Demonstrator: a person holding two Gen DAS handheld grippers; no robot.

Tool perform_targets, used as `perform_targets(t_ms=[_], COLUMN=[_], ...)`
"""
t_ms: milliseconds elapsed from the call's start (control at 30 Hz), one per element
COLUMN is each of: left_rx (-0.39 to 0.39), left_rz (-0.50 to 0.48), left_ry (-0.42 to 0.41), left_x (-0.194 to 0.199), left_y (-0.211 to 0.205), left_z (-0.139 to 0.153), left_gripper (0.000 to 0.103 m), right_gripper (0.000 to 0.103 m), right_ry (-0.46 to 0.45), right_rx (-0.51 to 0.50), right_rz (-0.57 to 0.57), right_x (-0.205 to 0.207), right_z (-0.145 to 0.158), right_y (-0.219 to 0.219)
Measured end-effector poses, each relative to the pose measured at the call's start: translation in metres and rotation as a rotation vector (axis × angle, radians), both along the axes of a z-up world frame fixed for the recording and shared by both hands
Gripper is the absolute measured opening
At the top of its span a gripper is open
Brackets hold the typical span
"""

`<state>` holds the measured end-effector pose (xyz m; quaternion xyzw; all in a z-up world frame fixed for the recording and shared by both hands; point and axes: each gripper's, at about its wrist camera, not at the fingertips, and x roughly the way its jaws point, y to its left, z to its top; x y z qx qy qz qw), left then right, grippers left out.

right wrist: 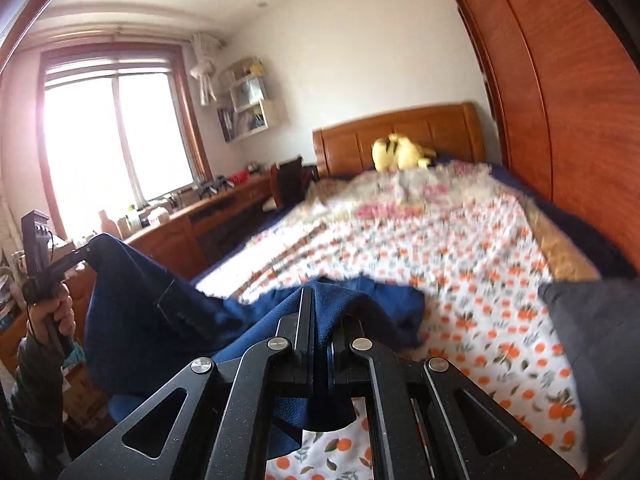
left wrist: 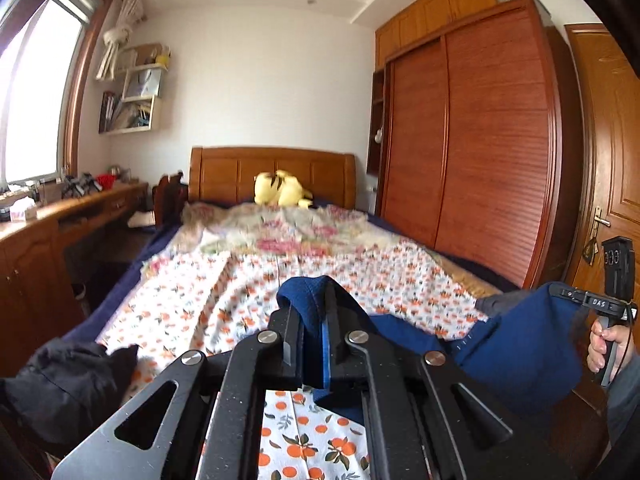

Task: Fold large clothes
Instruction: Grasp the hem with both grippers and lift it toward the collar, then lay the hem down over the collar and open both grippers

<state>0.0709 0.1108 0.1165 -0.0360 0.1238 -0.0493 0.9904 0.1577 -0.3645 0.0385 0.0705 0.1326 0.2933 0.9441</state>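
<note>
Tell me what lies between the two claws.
Blue garment stretched from left claw to right claw, nothing else; right wrist view shows it.

A bright window (right wrist: 116, 136) lights white walls, a long wooden desk (left wrist: 72, 216) along the bed's left edge, wall shelves (left wrist: 132, 92) above, a wooden headboard (left wrist: 272, 172), and a sliding-door wardrobe (left wrist: 472, 140) along the right edge.
</note>
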Motion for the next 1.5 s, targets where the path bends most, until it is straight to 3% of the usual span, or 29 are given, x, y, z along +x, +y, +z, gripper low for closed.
perform_targets(t_ms=[233, 400, 533, 767, 967, 1167, 1300, 1400, 1500], left_rx=[0.003, 0.027, 0.02, 0.012, 0.007, 0.021, 0.032, 0.01, 0.038], left_rz=[0.012, 0.028, 0.06, 0.124, 0.138, 0.126, 0.124, 0.122, 0.114], left_ry=[-0.131, -0.116, -0.031, 0.147, 0.224, 0.25, 0.24, 0.24, 0.226], left_x=[-0.048, -0.045, -0.008, 0.084, 0.139, 0.173, 0.184, 0.184, 0.183], left_y=[0.0, 0.005, 0.016, 0.037, 0.043, 0.047, 0.047, 0.048, 0.047], left_z=[0.04, 0.034, 0.001, -0.077, -0.115, -0.13, -0.137, -0.144, -0.144], left_gripper=[0.006, 0.006, 0.006, 0.006, 0.006, 0.007, 0.006, 0.007, 0.008], right_gripper=[0.003, 0.003, 0.003, 0.004, 0.004, 0.004, 0.004, 0.004, 0.004], right_ry=[-0.11, -0.107, -0.044, 0.105, 0.19, 0.189, 0.194, 0.198, 0.195], right_rx=[0.024, -0.004, -0.05, -0.154, -0.201, -0.236, -0.242, -0.297, -0.348], right_rz=[0.018, 0.007, -0.011, -0.034, -0.061, -0.098, -0.107, -0.129, -0.133], right_x=[-0.078, -0.078, -0.05, 0.042, 0.119, 0.186, 0.191, 0.192, 0.198], right_z=[0.02, 0.008, -0.019, -0.098, -0.144, -0.137, -0.134, -0.143, -0.147], right_y=[-0.029, -0.029, -0.016, 0.023, 0.061, 0.097, 0.116, 0.127, 0.14])
